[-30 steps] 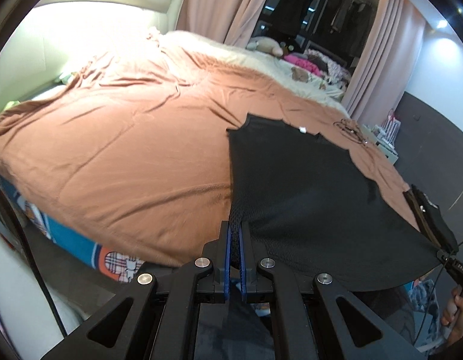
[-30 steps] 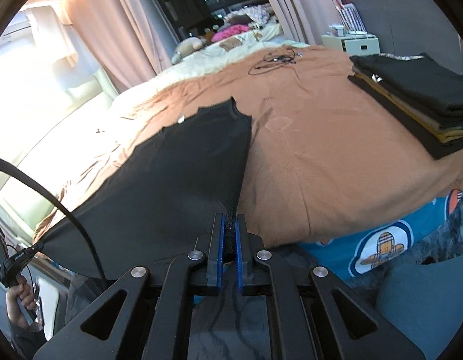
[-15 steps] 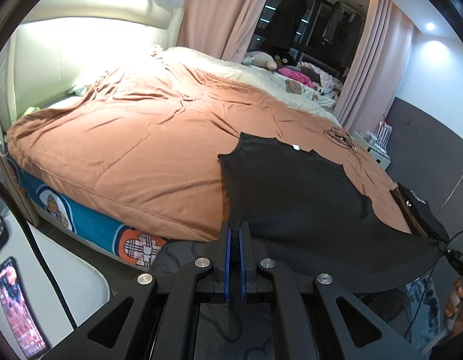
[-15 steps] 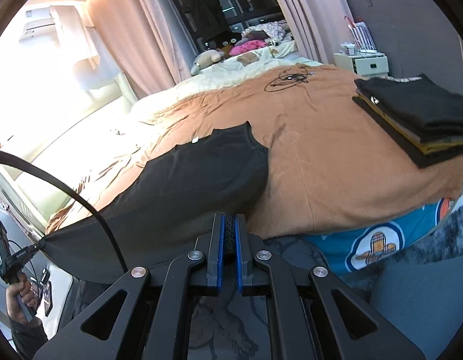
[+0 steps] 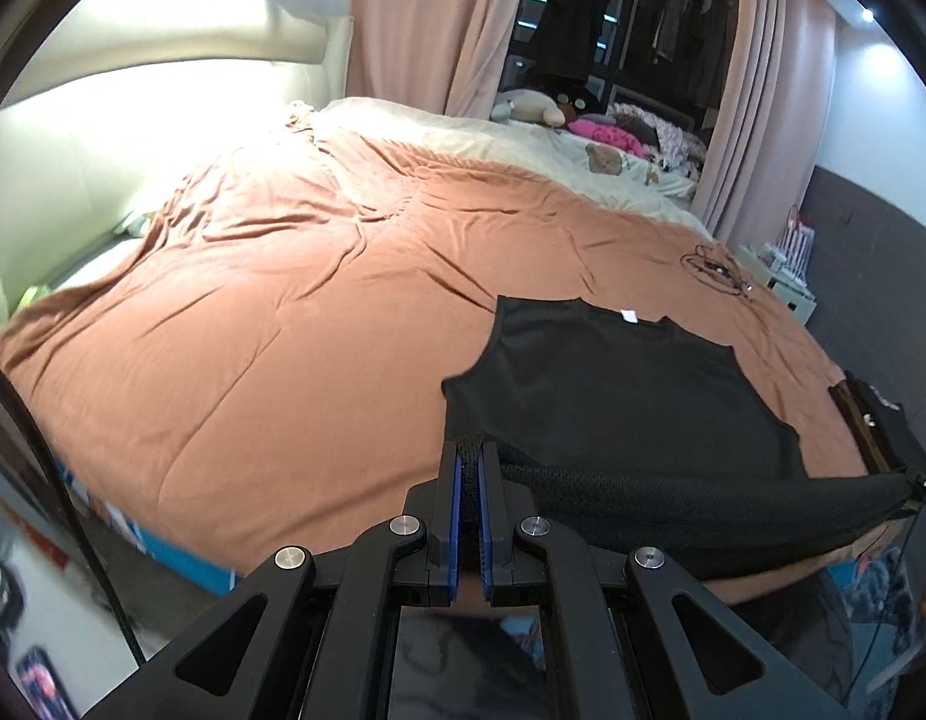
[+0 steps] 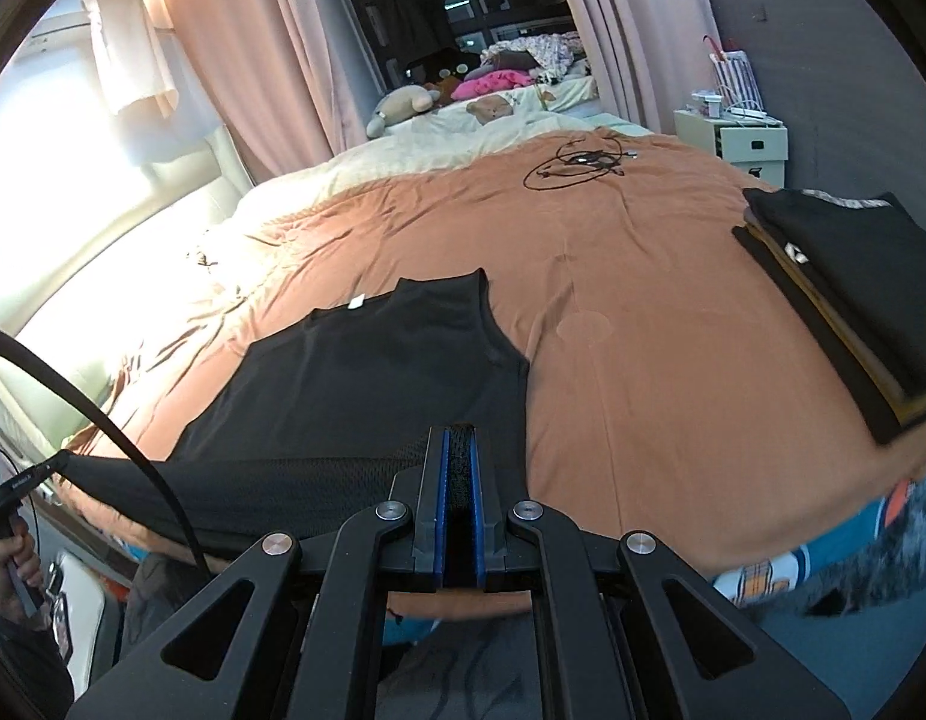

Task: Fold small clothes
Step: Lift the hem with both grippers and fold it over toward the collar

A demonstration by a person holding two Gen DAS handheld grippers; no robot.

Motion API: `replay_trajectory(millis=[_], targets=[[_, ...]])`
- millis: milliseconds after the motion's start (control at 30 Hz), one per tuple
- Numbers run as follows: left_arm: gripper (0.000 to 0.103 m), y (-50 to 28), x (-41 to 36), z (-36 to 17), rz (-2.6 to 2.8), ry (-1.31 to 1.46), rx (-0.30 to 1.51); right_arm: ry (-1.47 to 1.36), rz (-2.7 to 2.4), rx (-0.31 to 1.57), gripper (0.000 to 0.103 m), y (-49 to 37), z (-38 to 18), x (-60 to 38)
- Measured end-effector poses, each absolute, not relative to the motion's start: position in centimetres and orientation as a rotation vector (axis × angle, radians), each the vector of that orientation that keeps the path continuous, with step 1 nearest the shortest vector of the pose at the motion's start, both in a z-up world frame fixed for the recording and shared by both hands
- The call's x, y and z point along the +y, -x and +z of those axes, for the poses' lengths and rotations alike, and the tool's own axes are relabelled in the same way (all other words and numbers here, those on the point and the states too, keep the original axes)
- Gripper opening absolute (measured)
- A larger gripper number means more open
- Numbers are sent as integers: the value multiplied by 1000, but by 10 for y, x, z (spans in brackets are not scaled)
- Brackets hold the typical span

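Note:
A black sleeveless top point(image 5: 613, 396) lies flat on the brown bed cover, neck end away from me, with a white label at the collar. It also shows in the right wrist view point(image 6: 366, 372). My left gripper point(image 5: 470, 450) is shut on the left corner of its hem. My right gripper point(image 6: 459, 438) is shut on the right corner of the hem. The hem is stretched taut between them, lifted above the near edge of the bed and doubled a little over the body.
A stack of folded dark clothes point(image 6: 847, 294) sits at the bed's right edge. A tangle of black cable point(image 6: 583, 165) lies further up the cover. Soft toys and pink cloth lie at the far end. A white bedside cabinet point(image 6: 739, 141) stands at the right.
Both grippers rose and came forward over the bed with the hem. The top's lower part, which hung off the bed edge, now lies on the cover, with the hem raised over it.

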State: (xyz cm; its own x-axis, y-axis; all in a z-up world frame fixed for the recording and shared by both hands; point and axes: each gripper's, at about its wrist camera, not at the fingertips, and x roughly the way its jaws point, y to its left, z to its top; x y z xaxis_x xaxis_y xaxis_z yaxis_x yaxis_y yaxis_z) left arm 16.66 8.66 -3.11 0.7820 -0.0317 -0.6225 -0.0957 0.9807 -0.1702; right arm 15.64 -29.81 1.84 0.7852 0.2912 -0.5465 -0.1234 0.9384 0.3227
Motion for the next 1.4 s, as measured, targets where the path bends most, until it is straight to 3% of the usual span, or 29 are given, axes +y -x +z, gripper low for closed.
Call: replay_trajectory(millis=[567,1100,1233,1267,1300,1333,1367,1400], targets=[[5,-353,88,-74,61,126,866,-180,201,786,3,-362,13,-259],[5,-474,84,-114,62,83,1003,-73,136,908,3,-497,-18,-235],[13,-496,81,-124,63,57,1040,-60,117,907,5,-512,-24,-231],[16,-499,80,-125,71,39,1053,-62,115,917,7,-514,-26,-230],[23,-501,80,-125,82,27,1058,-60,115,920,16,-514,-25,-231],[36,-500,81,-123,80,28,1056,-52,117,918,24,-512,-24,-230],[45,-498,82,-120,72,35,1050,-41,120,910,50,-510,-22,-230],[59,-495,83,-117,65,38,1037,-32,119,901,66,-506,-20,-233]])
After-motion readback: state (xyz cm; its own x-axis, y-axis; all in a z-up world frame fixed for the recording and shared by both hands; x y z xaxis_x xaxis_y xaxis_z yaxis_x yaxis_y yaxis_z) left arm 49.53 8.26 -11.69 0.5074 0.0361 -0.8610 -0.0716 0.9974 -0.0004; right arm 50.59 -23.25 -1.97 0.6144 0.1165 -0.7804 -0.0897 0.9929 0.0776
